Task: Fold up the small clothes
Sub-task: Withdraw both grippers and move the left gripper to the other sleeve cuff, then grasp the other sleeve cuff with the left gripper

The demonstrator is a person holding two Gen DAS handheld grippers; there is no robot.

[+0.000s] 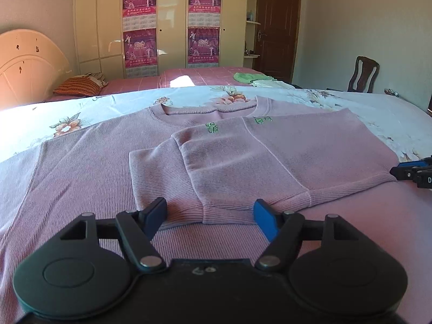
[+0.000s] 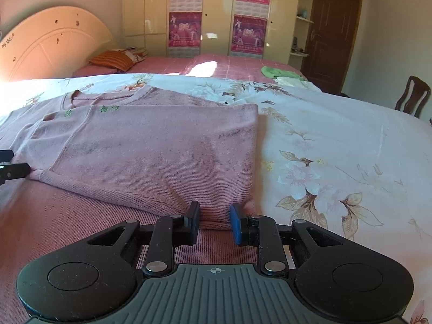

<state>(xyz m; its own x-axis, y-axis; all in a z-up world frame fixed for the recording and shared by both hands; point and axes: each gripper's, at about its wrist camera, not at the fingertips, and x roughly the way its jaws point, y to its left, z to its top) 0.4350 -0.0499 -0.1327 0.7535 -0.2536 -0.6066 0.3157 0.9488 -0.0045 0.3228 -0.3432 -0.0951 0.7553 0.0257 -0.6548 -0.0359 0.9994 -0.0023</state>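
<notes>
A pink ribbed sweater [image 1: 89, 156] lies flat on the floral bedsheet [image 1: 189, 97], its right side and sleeve folded over the body. My left gripper [image 1: 210, 214] is open, its jaws on either side of the folded sleeve cuff [image 1: 226, 214]. In the right wrist view the sweater [image 2: 151, 151] shows its folded right edge. My right gripper [image 2: 215, 220] is open, jaws on either side of the folded hem corner. The right gripper also shows in the left wrist view [image 1: 413, 174], and the left gripper in the right wrist view [image 2: 10, 166].
A second bed with a pink cover [image 1: 205, 75] stands behind, with an orange striped pillow [image 1: 78, 85] and green cloth [image 1: 245, 77]. A wardrobe [image 1: 172, 21], a brown door [image 1: 278, 27] and a wooden chair [image 1: 363, 74] are farther back.
</notes>
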